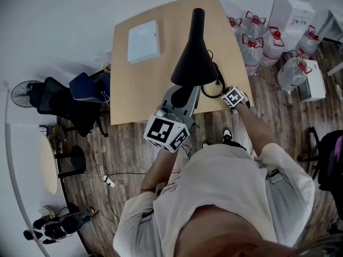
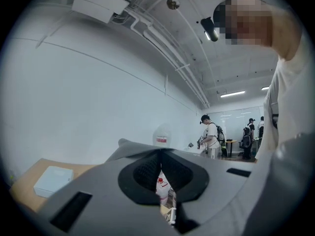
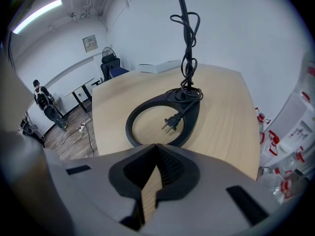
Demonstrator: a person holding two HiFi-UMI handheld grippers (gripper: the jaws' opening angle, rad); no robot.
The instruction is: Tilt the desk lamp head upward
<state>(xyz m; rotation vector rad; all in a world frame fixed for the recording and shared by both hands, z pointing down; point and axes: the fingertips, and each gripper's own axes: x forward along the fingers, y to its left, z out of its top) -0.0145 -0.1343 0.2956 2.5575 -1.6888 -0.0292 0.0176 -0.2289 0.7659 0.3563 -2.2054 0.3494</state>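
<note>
1. With left gripper [image 2: 160, 167] nearly closed on nothing, by the black lamp head [image 1: 194, 58] above the table [image 1: 139, 90]: risks sliding off the smooth cone when pushing up
2. With right gripper [image 3: 156, 170] also almost shut, empty, short of the ring base [image 3: 192, 116]: leaves it unpinned, may tip or skid
3. May snag the loose plug [image 3: 171, 123] and cord [image 3: 187, 58]

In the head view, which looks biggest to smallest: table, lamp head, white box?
Largest: table.
The lamp head and white box look about alike; the lamp head sits nearer the camera, so no ranking.
</note>
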